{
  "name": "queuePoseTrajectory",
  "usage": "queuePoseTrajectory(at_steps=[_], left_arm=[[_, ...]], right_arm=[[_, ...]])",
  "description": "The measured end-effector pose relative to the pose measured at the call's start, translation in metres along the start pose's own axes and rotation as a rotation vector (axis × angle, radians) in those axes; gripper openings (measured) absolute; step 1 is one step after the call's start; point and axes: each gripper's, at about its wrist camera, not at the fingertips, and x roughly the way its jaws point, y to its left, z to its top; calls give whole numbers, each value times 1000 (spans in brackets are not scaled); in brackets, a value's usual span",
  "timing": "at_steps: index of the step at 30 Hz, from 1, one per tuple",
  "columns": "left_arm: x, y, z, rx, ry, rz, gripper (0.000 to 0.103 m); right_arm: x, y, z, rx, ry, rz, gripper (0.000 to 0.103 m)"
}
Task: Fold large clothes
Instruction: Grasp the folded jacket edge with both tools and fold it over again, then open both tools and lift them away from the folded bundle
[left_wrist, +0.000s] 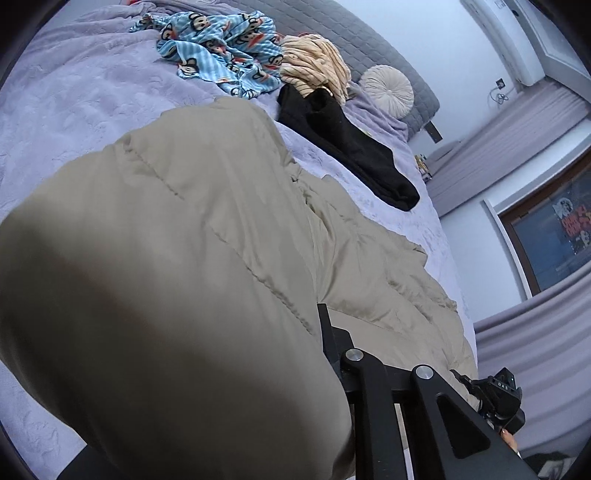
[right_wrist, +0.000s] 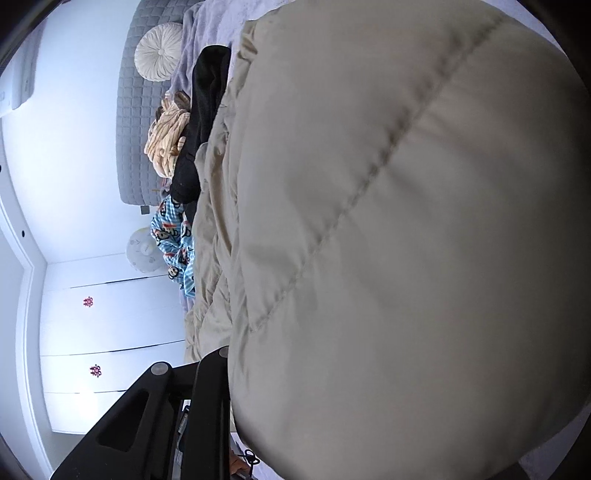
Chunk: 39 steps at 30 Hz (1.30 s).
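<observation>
A large beige quilted puffer jacket (left_wrist: 207, 236) lies on the lilac bed and fills most of both views; it also shows in the right wrist view (right_wrist: 388, 221). My left gripper (left_wrist: 325, 332) is shut on a fold of the jacket, with only one black finger (left_wrist: 327, 332) showing beside the fabric. My right gripper (right_wrist: 221, 369) is shut on another part of the jacket, its fingertips buried under the puffy cloth. The right gripper's body (left_wrist: 498, 391) shows at the lower right of the left wrist view.
A black garment (left_wrist: 343, 144), a cream striped garment (left_wrist: 317, 66) and a blue monkey-print cloth (left_wrist: 221, 48) lie further up the bed (left_wrist: 74, 110). A round cushion (left_wrist: 386, 88) leans on the grey headboard (left_wrist: 369, 40). White wardrobe doors (right_wrist: 110, 332) stand beside the bed.
</observation>
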Motion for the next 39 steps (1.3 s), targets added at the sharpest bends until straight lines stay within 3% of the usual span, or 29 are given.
queuePoseTrajectory(at_steps=[9,16,21,23,25,29,35,39], left_arm=[[-65,20,-56,42,107,-48,19],[-115,45,-131,-35,205,-12,19],[-118,60,-171,-85,248,72,21],[-117,63,-176,-112,250,126,30],[-124,64,-175,-123,241,200,48],[-153,70,-172,-118,220,299,49],[-202,68,-163,-78,118,477,49],[-221,70,-154,-70,65,510,49]], right_arm=[[-41,-12,-69,-6,16,-39,24],[-77,-39,-114,18,75,-105,24],[-93,-62,-133,48,110,-115,25],[-94,-68,-134,52,115,-113,26],[-92,-68,-135,59,120,-123,29],[-99,-53,-131,21,128,-203,44],[-127,-31,-135,-61,100,-338,48],[-141,-15,-137,-104,80,-400,48]])
